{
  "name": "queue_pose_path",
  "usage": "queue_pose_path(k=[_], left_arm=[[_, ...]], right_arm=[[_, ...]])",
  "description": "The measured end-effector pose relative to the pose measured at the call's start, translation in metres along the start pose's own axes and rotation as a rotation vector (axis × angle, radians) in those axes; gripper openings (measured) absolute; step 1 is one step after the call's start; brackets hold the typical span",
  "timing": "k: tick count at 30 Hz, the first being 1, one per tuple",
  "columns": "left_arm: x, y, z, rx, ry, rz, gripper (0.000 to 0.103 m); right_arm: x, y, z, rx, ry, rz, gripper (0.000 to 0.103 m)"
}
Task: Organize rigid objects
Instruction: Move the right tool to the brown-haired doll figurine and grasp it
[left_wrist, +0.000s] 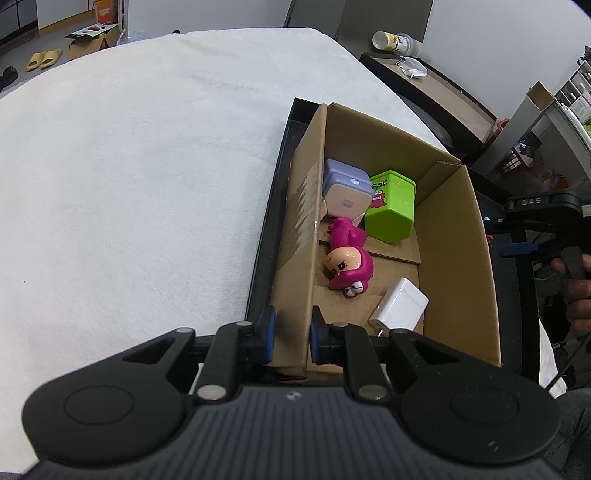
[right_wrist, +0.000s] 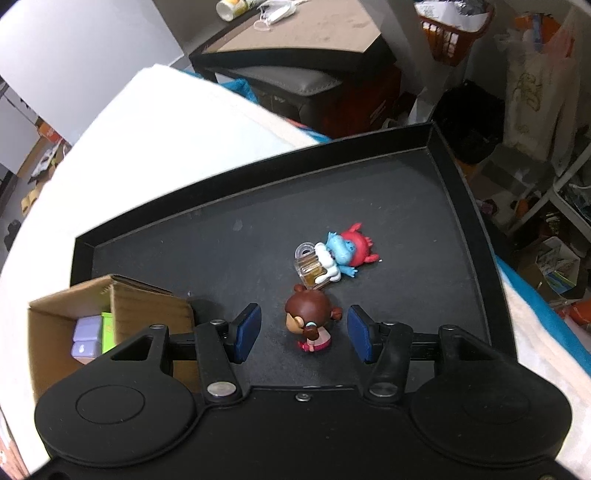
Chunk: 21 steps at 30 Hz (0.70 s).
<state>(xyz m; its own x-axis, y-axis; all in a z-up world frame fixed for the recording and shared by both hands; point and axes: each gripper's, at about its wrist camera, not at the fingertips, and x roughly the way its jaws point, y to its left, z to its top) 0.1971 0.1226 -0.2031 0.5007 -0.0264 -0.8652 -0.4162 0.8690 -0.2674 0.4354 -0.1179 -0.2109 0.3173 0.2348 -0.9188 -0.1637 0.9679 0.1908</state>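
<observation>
A cardboard box (left_wrist: 454, 258) stands in a black tray (left_wrist: 273, 206). It holds a lilac box (left_wrist: 345, 192), a green box (left_wrist: 391, 206), a pink figurine (left_wrist: 347, 258) and a white charger (left_wrist: 400, 306). My left gripper (left_wrist: 291, 336) is shut on the box's left wall. In the right wrist view my right gripper (right_wrist: 303, 332) is open, a pad on each side of a brown-haired doll (right_wrist: 310, 317) standing on the tray (right_wrist: 221, 236). A blue and red figurine (right_wrist: 347, 251) with a clear cube (right_wrist: 310, 266) lies just beyond. The cardboard box (right_wrist: 74, 314) is at the left.
The tray rests on a white cloth-covered table (left_wrist: 129, 166). A low black-and-wood side table (right_wrist: 295, 40) with a cup and a mask stands beyond. Cluttered shelves and bags (right_wrist: 535, 110) fill the right side. The other gripper and hand (left_wrist: 554, 236) show at the right edge.
</observation>
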Motion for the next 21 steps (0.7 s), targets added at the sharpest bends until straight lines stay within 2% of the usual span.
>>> queue_pose_path(k=[9,10,12,21], left_arm=[[0.001,0.000,0.001,0.001,0.001,0.002,0.017],[0.001,0.000,0.001,0.000,0.001,0.001,0.017],[0.001,-0.001,0.001,0.000,0.001,0.001,0.017],[0.001,-0.001,0.001,0.000,0.000,0.001,0.017]], right_arm=[[0.024,0.008,-0.002,-0.033,0.022,-0.053,0.051],[0.025,0.009,-0.003,-0.040,0.025,-0.062,0.050],[0.026,0.009,-0.005,-0.037,0.034,-0.071,0.031],[0.008,0.013,-0.016,-0.054,0.024,-0.077,0.030]])
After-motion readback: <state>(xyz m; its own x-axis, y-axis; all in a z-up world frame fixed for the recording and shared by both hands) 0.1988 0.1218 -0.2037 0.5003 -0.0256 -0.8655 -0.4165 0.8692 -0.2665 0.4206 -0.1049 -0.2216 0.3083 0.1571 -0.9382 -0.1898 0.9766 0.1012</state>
